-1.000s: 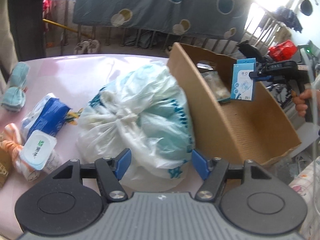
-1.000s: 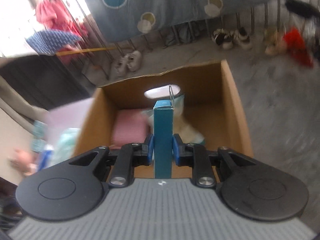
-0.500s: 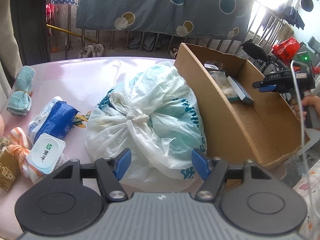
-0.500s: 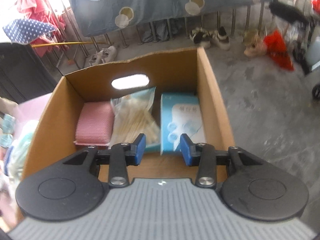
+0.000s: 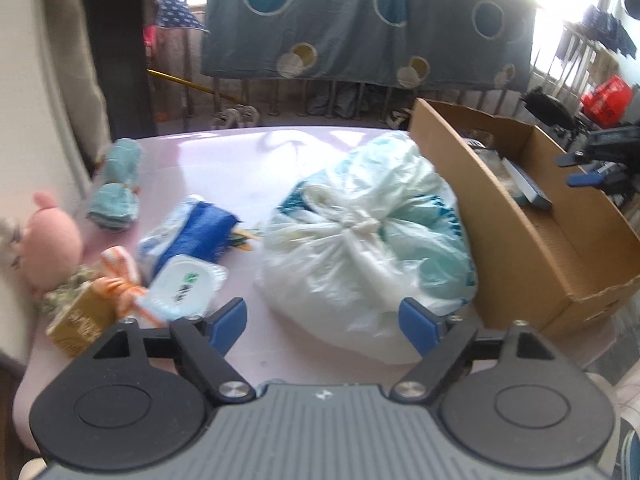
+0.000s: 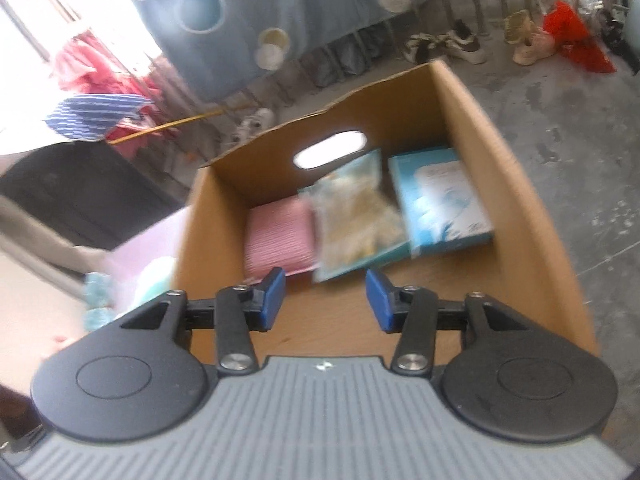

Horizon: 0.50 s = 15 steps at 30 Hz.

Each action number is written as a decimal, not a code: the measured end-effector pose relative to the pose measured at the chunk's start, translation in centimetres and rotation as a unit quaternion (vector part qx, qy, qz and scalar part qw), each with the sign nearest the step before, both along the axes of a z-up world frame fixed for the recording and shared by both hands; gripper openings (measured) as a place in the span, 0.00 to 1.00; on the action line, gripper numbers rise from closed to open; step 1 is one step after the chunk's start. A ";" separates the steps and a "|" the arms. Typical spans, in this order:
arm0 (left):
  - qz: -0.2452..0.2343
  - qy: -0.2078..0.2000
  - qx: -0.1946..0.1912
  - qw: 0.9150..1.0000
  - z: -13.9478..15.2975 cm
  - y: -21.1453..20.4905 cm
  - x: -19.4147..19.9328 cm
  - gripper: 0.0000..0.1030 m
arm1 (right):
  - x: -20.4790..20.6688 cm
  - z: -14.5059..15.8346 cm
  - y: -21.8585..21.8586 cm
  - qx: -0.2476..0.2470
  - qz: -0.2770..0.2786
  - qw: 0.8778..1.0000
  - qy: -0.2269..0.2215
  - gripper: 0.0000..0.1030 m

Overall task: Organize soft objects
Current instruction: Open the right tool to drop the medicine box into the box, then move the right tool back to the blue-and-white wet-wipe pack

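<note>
Both jaws gape empty: pink table holds tied bag, beside cardboard box.

Each gripper: grey ribbed body, black discs, silver screws, blue pads.

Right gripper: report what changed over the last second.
The right gripper let go of the blue box, which now lies flat in the cardboard box beside the clear packet; its jaws stand open. The tied plastic bag stayed put.
</note>
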<state>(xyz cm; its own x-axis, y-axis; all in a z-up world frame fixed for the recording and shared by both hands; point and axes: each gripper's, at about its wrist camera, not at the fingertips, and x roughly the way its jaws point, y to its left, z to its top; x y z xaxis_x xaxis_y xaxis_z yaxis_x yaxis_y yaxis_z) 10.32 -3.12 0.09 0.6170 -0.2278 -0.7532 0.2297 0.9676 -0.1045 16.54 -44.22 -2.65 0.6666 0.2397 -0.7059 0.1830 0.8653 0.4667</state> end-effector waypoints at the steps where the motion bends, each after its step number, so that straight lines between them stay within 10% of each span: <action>1: 0.006 -0.002 -0.001 1.000 0.1 0.5 -0.3 0.84 | -1.0 0.5 0.8 0.005 0.005 1.000 -0.008 0.54; 6: 0.037 -0.017 -0.002 0.999 0.2 3.2 -2.1 0.87 | -5.7 2.5 4.7 0.026 0.020 0.998 -0.053 0.78; 15: 0.073 -0.054 0.018 0.996 0.8 6.8 -5.4 0.91 | -11.2 3.0 13.2 0.075 0.069 0.990 -0.102 0.86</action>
<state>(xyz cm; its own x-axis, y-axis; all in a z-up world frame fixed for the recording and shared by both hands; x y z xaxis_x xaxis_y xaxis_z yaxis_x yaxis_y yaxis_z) 4.90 3.63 0.85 0.7198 -0.1045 -0.6863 0.0948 0.9941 -0.0519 5.30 -31.07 0.37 0.7449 0.4304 -0.5097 -0.0441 0.7942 0.6061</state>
